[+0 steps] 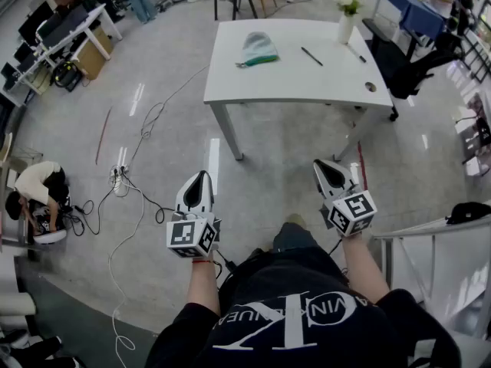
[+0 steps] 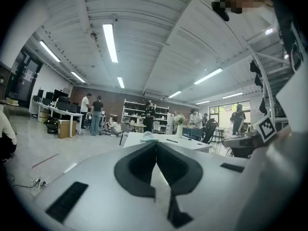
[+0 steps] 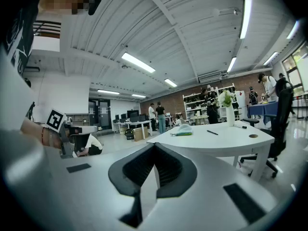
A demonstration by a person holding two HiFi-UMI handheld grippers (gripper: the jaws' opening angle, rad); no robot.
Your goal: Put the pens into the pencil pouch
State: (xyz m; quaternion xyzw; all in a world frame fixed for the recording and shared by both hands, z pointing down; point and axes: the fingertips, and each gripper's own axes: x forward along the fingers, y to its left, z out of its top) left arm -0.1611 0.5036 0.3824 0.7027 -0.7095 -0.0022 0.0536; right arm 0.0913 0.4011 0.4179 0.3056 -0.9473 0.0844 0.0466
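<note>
A white and teal pencil pouch [image 1: 259, 49] lies on the white table [image 1: 284, 83] ahead of me. A black pen [image 1: 311, 56] rests to its right, and a second pen [image 1: 357, 54] lies near a white vase of flowers [image 1: 347, 23]. My left gripper [image 1: 203, 174] and right gripper [image 1: 319, 164] are held over the floor, well short of the table, both shut and empty. The right gripper view looks past its shut jaws [image 3: 154, 147] to the pouch [image 3: 183, 130] and a pen [image 3: 211, 132]. The left gripper [image 2: 156, 146] faces the table [image 2: 159, 141] from farther off.
A person [image 1: 37, 196] crouches on the floor at the left beside cables and a power strip [image 1: 119, 176]. A black office chair [image 1: 418, 69] stands at the table's right end. A white railing [image 1: 430, 240] is close on my right. Desks with monitors [image 1: 65, 29] line the far left.
</note>
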